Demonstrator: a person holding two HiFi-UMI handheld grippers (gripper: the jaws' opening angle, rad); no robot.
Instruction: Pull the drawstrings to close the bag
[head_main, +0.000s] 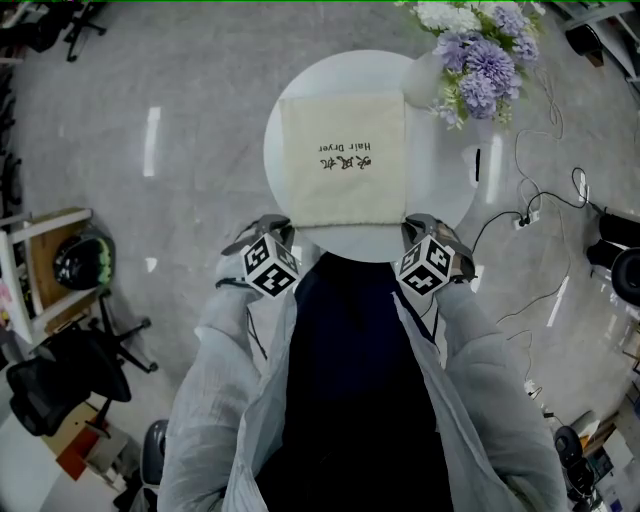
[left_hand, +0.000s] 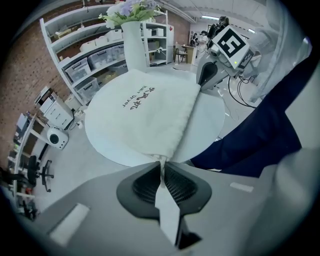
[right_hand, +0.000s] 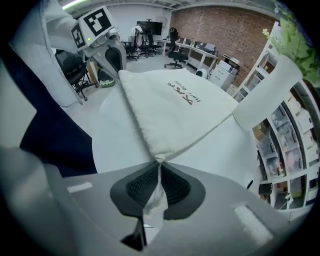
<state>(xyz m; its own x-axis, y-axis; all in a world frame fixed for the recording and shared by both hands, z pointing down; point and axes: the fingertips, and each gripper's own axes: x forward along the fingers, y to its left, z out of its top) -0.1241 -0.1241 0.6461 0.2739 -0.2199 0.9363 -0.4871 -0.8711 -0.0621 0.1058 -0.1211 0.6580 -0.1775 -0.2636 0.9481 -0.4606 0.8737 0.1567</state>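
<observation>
A cream drawstring bag (head_main: 343, 160) with black print lies flat on a round white table (head_main: 440, 190), its gathered mouth edge towards me. My left gripper (head_main: 283, 228) is at the bag's near left corner. In the left gripper view it (left_hand: 161, 162) is shut on the white drawstring (left_hand: 162, 159) coming out of that corner. At the near right corner my right gripper (head_main: 415, 225) is shut too. The right gripper view shows it (right_hand: 159, 164) pinching the drawstring and a bunch of cloth (right_hand: 159, 159). The bag (right_hand: 175, 110) lies slack between the two grippers.
A white vase (head_main: 430, 80) of purple and white flowers (head_main: 480, 55) stands on the table's far right, just beyond the bag. Cables and a plug strip (head_main: 525, 218) lie on the floor at right. A black office chair (head_main: 60, 375) and a low shelf (head_main: 40, 270) stand at left.
</observation>
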